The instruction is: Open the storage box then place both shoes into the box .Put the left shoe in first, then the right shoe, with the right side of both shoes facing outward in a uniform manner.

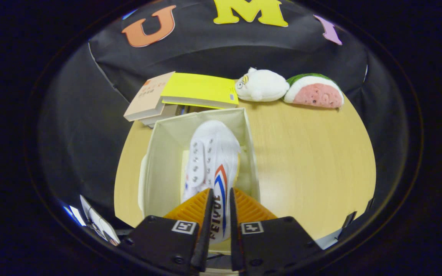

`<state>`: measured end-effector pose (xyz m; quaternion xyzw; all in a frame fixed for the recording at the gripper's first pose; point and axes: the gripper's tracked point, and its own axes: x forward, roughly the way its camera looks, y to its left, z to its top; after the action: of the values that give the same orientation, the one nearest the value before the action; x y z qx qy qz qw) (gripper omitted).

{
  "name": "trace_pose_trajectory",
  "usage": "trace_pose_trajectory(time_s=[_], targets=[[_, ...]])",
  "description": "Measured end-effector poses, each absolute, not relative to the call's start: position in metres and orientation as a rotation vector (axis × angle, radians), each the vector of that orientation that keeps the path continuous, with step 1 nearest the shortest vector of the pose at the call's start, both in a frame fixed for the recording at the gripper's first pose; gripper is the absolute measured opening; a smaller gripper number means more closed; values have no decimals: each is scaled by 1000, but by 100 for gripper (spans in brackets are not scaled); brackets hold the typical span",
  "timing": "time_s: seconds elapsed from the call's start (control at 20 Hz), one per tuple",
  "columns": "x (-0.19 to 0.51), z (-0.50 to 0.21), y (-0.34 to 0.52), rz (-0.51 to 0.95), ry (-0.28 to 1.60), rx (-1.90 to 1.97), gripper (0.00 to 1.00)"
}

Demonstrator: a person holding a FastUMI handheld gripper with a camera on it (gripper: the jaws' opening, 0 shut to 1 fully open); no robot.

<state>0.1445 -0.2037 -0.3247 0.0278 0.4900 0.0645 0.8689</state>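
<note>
The hand-held gripper [220,214] is pinching the heel of a white canvas shoe with red and blue stripes [211,161], fingers nearly closed on it. At twelve o'clock, the shoe is lying inside the open cream fabric storage box [159,161]. No second shoe is visible; judged roughly half done.

White shoe [211,161] pinched by fingers [208,214], inside open storage box [163,153]
</note>
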Motion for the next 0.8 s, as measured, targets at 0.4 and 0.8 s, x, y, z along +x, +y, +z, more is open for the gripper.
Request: trace_pose_trajectory(time_s=[0.4,0.8], targets=[[141,-308,-217,80,949,-28,71],[125,-239,-244,34,675,-105,71]])
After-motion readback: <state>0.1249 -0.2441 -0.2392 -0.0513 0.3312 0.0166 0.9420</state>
